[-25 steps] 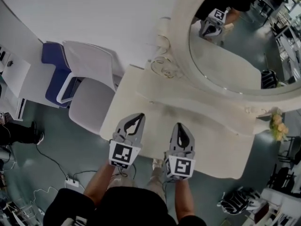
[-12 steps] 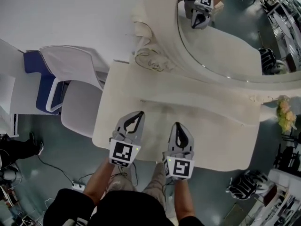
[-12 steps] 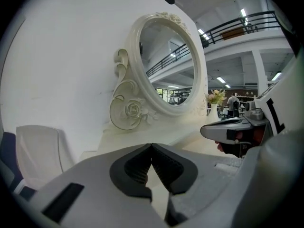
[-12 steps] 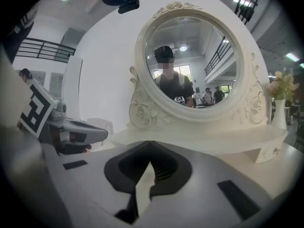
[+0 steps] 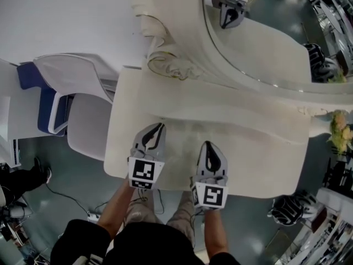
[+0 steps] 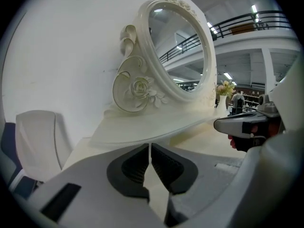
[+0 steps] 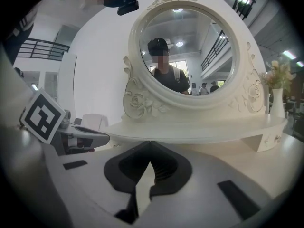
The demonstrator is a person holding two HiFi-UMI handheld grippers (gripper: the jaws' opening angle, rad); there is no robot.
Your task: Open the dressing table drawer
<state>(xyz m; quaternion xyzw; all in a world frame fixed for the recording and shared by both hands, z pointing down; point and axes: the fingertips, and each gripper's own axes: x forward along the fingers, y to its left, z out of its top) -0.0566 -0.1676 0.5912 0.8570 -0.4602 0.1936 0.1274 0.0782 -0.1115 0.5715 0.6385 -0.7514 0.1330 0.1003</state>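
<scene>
The cream dressing table point(image 5: 259, 159) lies below me, its round mirror point(image 5: 259, 43) at the back. No drawer front shows in any view; the table's near edge hides it. My left gripper point(image 5: 155, 129) hovers over the near left part of the top, jaws shut and empty. My right gripper point(image 5: 210, 147) hangs beside it, also shut with nothing held. In the left gripper view the shut left gripper point(image 6: 150, 147) points at the raised shelf point(image 6: 142, 129) under the mirror. The right gripper view shows the right gripper point(image 7: 149, 144) closed tip to tip, the mirror point(image 7: 187, 51) straight ahead.
A white chair point(image 5: 88, 120) and a blue chair point(image 5: 33, 98) stand left of the table. A vase of flowers point(image 7: 277, 91) sits at the shelf's right end. Cables point(image 5: 66, 197) run over the floor at the left. A dark object point(image 5: 287, 208) lies near the table's right corner.
Both grippers have come down toward the table top, still shut and side by side. The table and mirror have slid left and lower in the head view.
</scene>
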